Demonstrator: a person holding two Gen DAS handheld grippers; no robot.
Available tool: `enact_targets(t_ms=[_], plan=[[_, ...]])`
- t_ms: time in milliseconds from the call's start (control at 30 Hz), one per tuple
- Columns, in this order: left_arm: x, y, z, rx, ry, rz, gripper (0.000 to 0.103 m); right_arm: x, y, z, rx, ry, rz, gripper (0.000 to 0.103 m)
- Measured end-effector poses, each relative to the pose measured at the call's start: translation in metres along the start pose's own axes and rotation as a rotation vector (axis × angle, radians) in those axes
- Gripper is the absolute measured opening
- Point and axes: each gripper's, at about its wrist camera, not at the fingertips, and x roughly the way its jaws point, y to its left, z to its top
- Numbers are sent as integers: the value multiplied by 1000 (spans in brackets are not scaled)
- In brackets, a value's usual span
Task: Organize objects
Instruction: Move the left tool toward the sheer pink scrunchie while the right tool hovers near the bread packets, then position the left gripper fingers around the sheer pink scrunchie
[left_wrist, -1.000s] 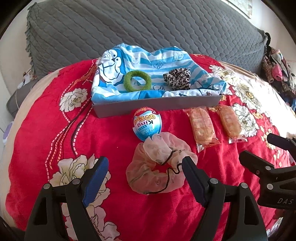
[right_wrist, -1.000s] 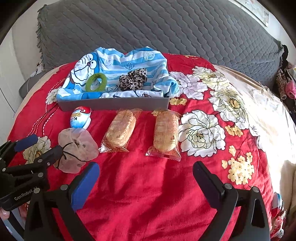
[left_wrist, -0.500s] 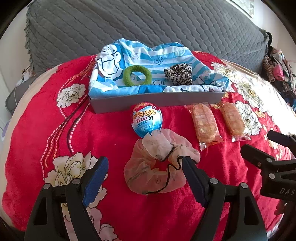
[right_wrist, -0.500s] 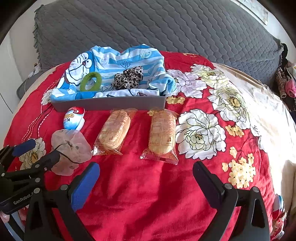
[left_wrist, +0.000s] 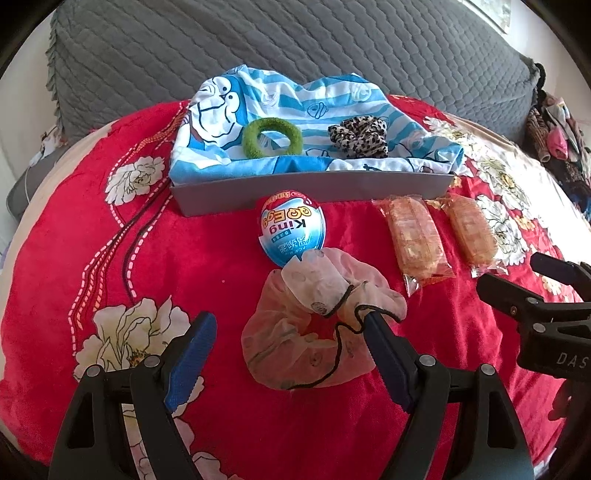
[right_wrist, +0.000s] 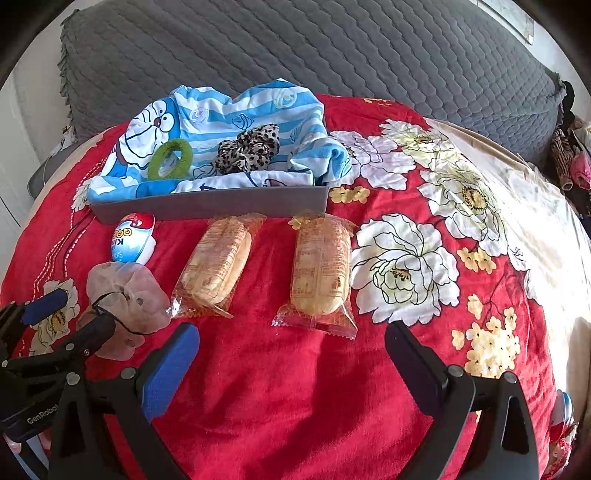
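Two hand-held grippers hang over the red floral bed blanket (right_wrist: 295, 387), both with jaws spread and nothing clasped. Between the left hand-held gripper (left_wrist: 288, 332) fingers lies the sheer pink scrunchie (left_wrist: 314, 325), touching the right finger. Just beyond it sits the egg (left_wrist: 293, 230), against the grey tray (left_wrist: 314, 186). Ahead of the right hand-held gripper (right_wrist: 291, 339) lie two wrapped cakes (right_wrist: 319, 266).

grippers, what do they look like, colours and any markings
Both are black plastic two-finger tools with silver screw heads along the arms. The left gripper and the right gripper each have a blue pad on one finger and a dark pad on the other. White lettering shows on the bodies: "GenRobot" on the left, "DAS" on the right.
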Motion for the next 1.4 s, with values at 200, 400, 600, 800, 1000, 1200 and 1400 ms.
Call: enact_targets(t_ms=[200,400,600,800,1000,1200,1400], plan=[[5,2,0,-6,4,-3,83,6,-1,1,0,6,-5,102],[8,2,-1,-9,9,-5,83,12,-2,2,-6,9,-11,102],[13,3,-2,-12,15,-6,83,17,-2,3,-7,14,-8,102],[17,5,-2,-20,14,-9,83,24,-4,4,0,24,-12,102],[21,5,-3,-26,17,-15,83,30,-6,4,11,33,-15,102],[23,5,-3,-27,18,-15,83,34,-7,5,10,34,-17,101],[27,5,-3,-37,22,-20,83,39,-10,7,23,35,-20,101]])
